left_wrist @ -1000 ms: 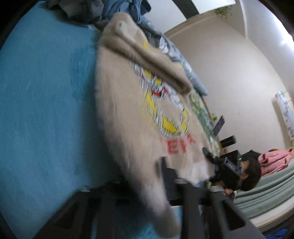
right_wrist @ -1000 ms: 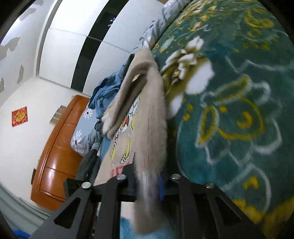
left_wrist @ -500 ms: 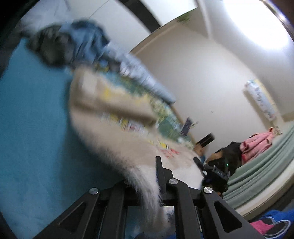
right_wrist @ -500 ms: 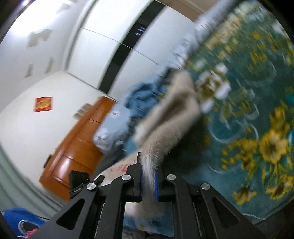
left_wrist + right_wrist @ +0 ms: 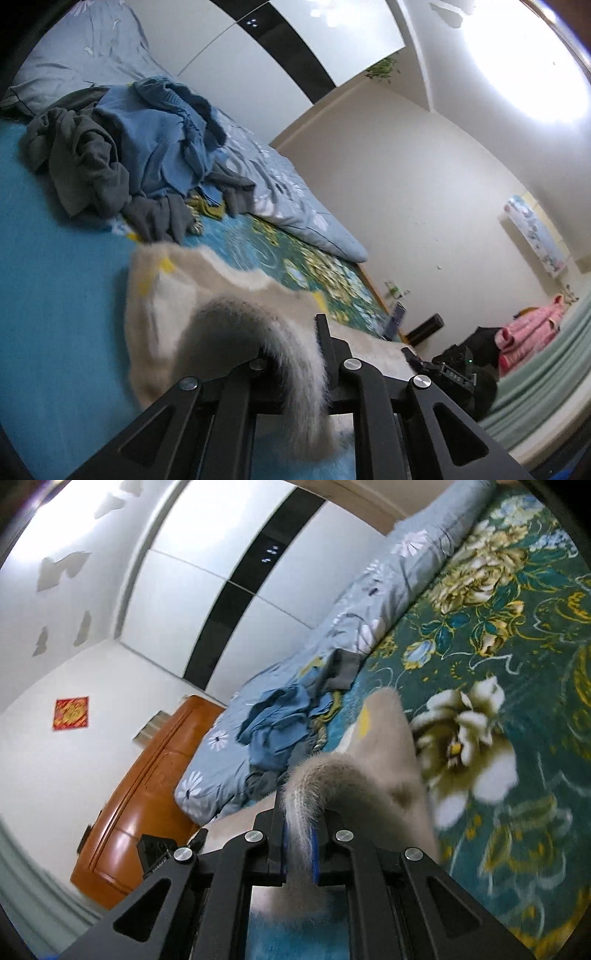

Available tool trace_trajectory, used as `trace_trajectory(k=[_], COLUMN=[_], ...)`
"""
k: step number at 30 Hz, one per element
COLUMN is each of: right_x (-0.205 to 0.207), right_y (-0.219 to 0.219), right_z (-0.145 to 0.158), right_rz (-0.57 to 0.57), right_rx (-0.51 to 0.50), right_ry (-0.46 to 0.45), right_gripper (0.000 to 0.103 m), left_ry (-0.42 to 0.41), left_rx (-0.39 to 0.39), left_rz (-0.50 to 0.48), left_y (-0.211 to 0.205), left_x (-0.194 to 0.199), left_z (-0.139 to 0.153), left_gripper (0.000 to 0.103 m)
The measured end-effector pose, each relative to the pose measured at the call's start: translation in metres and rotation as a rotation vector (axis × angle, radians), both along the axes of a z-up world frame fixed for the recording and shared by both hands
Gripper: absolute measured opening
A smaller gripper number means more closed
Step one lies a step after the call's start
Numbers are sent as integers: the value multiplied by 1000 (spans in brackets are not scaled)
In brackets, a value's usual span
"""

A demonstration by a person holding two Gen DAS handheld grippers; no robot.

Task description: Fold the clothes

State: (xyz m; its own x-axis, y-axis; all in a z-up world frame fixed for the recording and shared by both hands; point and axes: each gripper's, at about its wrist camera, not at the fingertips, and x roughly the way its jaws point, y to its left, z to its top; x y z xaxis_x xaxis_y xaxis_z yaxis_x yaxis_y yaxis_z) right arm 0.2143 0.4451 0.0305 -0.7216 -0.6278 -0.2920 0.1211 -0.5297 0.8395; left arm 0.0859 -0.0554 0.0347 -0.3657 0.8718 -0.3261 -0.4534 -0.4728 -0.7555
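Note:
A fuzzy beige sweater with a yellow print lies partly on the bed's blue cover. Its near edge arches up and over into my left gripper, which is shut on it. In the right wrist view the same sweater arches up from the green floral blanket into my right gripper, which is shut on its furry edge between blue pads. The other gripper shows at the edge of each view.
A heap of blue and grey clothes lies at the head of the bed beside a pale blue floral quilt. A wooden headboard and a white wardrobe stand behind. A pink garment lies across the room.
Both grippers have swung the sweater's near edge up and forward. The printed front, visible a second ago, is now folded under and mostly hidden. The views tilted up towards the wardrobe.

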Motion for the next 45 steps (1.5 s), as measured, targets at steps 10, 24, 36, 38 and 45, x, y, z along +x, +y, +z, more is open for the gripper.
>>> trace_trajectory(k=[10,24,36,38,45], right_x=[-91,-97,-82,-80,-76], right_y=[-4,-1,27,17,1], right_z=[-31,-18,-46,-53,-43], right_rz=[12,46,-26,4,-31], right_rx=[42,-11,7,23,86], right_ry=[-165,-89,-171,-191,-129], right_gripper=[12,46,50,50,31], left_ry=[-158,-69,-57,-41,-36], left_rx=[15,-63,-214,-233,-293], left_rz=[92,204,173,175,205], left_y=[15,2,16,20,19], left_x=[-66,-59,-53,-51,-49], left_z=[-57,-51,-74,-73,-76], left_gripper=[16,65,64,55,26])
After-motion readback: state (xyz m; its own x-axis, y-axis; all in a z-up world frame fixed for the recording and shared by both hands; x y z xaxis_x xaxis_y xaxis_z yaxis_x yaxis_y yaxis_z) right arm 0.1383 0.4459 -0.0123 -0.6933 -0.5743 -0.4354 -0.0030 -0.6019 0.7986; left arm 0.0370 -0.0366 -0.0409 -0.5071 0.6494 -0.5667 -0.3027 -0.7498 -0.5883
